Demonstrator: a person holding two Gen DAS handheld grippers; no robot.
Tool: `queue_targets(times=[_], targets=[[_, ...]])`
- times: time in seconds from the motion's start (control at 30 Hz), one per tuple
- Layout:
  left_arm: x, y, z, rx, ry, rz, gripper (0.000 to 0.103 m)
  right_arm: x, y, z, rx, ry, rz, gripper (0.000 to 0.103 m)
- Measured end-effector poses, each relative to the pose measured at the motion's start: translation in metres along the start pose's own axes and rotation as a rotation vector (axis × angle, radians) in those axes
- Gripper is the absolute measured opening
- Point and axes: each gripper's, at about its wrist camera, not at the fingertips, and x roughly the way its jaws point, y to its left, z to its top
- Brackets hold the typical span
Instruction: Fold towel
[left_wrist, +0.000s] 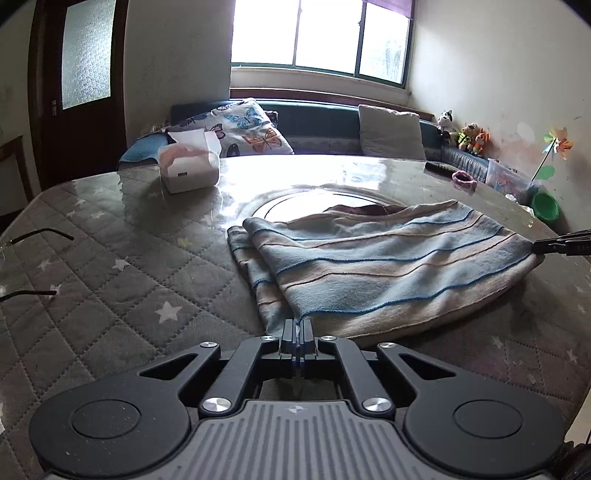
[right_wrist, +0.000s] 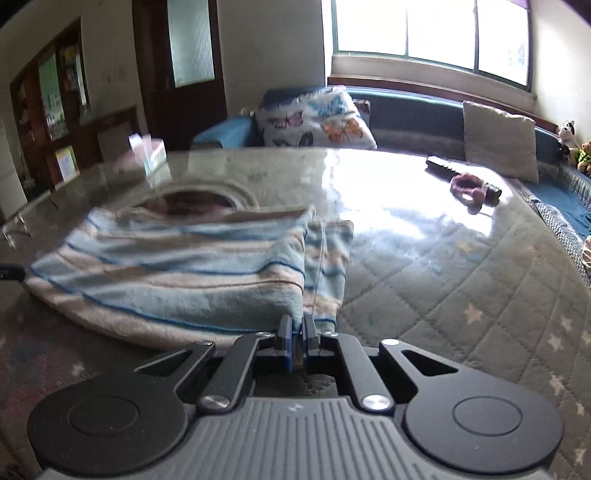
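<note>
Both sets of fingers clamped on striped towel (left_wrist: 369, 266) corners: left gripper (left_wrist: 297, 326) near corner, right gripper (right_wrist: 294, 324) opp. corner; towel folded on quilted surface (left_wrist: 110, 277).

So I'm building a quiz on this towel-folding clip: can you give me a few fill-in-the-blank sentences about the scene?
1. Each gripper is shut on a corner of the striped ____.
2. The left gripper and right gripper hold it over a quilted cloth printed with ____.
3. The cushion behind the tissue box is printed with ____.

Missing: towel; stars; butterflies
</note>
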Motion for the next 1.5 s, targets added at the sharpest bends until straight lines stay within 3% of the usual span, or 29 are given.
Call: queue_targets(times=[0.2, 0.3, 0.47, 0.63, 0.73, 0.97, 1.13, 1.27, 1.5], targets=[[-0.007, -0.003, 0.006, -0.007, -0.023, 0.003, 0.001, 0.013, -0.004, -0.010, 0.011, 0.027, -0.043, 0.004], [-0.007, -0.003, 0.007, -0.001, -0.022, 0.004, 0.001, -0.002, 0.000, -0.002, -0.003, -0.034, -0.044, 0.004], [-0.001, 0.000, -0.002, -0.016, 0.016, 0.008, 0.002, 0.015, -0.006, -0.017, 0.010, 0.055, -0.039, 0.005], [-0.014, 0.005, 0.013, -0.016, -0.007, 0.037, 0.006, -0.001, -0.005, -0.002, -0.029, 0.021, -0.057, 0.009], [-0.019, 0.000, 0.027, -0.022, -0.050, 0.015, 0.007, -0.007, 0.001, 0.010, -0.064, -0.007, -0.050, 0.011], [0.019, -0.038, 0.043, 0.006, -0.048, -0.101, 0.008, 0.027, 0.028, 0.020, -0.123, -0.010, 0.027, 0.011], [0.056, -0.032, 0.038, 0.013, 0.026, -0.045, 0.008, 0.053, 0.024, 0.017, -0.100, 0.020, 0.001, 0.011], [0.060, -0.015, 0.039, -0.037, 0.031, -0.017, 0.009, 0.054, 0.009, 0.014, -0.072, 0.038, -0.031, 0.012], [0.063, -0.048, 0.061, 0.000, -0.008, -0.108, 0.015, 0.059, 0.022, 0.035, -0.115, 0.000, 0.006, 0.017]])
